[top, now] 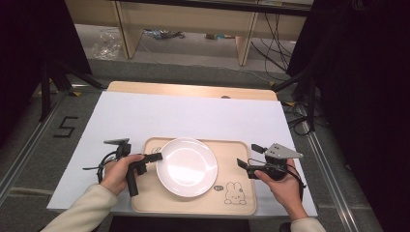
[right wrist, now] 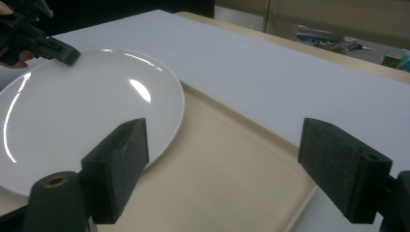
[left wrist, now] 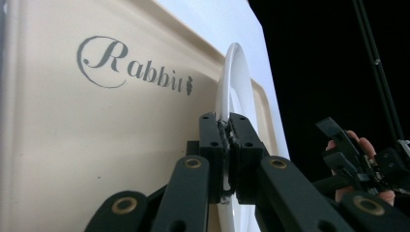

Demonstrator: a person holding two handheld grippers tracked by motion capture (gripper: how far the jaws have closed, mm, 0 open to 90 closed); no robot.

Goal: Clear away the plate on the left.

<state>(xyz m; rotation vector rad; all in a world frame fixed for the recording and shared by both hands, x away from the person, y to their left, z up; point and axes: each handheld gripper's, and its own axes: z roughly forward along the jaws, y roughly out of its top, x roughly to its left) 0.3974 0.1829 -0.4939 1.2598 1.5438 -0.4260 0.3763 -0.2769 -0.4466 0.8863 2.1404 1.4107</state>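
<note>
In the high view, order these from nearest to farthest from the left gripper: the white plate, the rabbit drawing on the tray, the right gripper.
1. white plate: its left rim is clamped by the left gripper.
2. rabbit drawing: on the tray's near right corner.
3. right gripper: at the tray's right edge.

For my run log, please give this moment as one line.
left tongs: shut on round white plate rim | right tongs: open | beige tray: under plate

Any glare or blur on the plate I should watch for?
High view: plate washed out by overhead glare. Right gripper view: bright streaks on the plate, near jaws soft. Left gripper view: plate rim sharp, tray lettering legible, background black.
</note>
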